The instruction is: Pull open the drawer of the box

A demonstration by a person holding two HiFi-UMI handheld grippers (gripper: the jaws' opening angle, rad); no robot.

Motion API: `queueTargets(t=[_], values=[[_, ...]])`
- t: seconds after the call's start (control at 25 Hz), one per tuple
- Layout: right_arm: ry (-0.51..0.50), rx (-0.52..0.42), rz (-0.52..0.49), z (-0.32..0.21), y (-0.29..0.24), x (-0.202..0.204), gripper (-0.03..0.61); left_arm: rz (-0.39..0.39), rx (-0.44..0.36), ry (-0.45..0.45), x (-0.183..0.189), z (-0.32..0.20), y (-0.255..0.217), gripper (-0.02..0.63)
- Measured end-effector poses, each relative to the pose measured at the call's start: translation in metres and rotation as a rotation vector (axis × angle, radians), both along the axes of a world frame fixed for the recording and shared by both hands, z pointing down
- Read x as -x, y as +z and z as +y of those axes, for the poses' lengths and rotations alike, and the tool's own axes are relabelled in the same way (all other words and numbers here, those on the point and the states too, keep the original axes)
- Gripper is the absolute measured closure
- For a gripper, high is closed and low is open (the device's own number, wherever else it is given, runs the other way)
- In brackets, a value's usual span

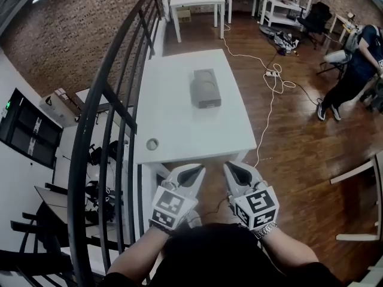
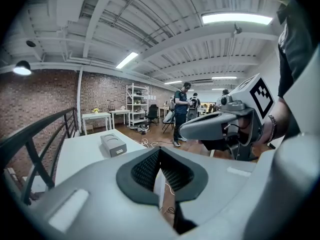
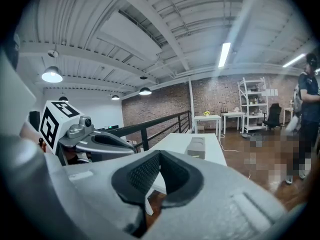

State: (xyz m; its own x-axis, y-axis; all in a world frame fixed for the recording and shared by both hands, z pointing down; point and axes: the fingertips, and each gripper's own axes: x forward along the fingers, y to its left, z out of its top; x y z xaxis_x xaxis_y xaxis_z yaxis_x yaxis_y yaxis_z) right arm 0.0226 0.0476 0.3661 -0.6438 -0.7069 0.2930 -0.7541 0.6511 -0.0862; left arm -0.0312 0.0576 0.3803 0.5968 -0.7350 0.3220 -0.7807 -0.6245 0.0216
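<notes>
A grey box (image 1: 205, 88) with a drawer front on its near end lies on the far half of a white table (image 1: 173, 130); it also shows as the box (image 2: 113, 145) and the box (image 3: 196, 147) in the gripper views. My left gripper (image 1: 195, 171) and right gripper (image 1: 233, 168) hang side by side before the table's near edge, well short of the box. Both are shut with nothing between the jaws. The drawer looks closed.
A black metal railing (image 1: 114, 100) runs along the table's left side. A small round grommet (image 1: 152, 143) sits near the table's front left corner. A white cable (image 1: 272, 82) trails over the wooden floor at right. People stand at the far right (image 1: 353, 70).
</notes>
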Motion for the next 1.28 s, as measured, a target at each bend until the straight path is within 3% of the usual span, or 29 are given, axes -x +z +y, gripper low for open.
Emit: queueTargets(t=[0.6,1.28], values=[[0.134,0.012,0.012,-0.049,-0.006,0.050,0.586,0.011,0.003,0.104,0.051,-0.043,-0.003,0.598],[0.170,0.083,-0.005,-0.097,0.012,0.059,0.586,0.017,0.003,0.101,0.061,-0.082,0.003,0.598]])
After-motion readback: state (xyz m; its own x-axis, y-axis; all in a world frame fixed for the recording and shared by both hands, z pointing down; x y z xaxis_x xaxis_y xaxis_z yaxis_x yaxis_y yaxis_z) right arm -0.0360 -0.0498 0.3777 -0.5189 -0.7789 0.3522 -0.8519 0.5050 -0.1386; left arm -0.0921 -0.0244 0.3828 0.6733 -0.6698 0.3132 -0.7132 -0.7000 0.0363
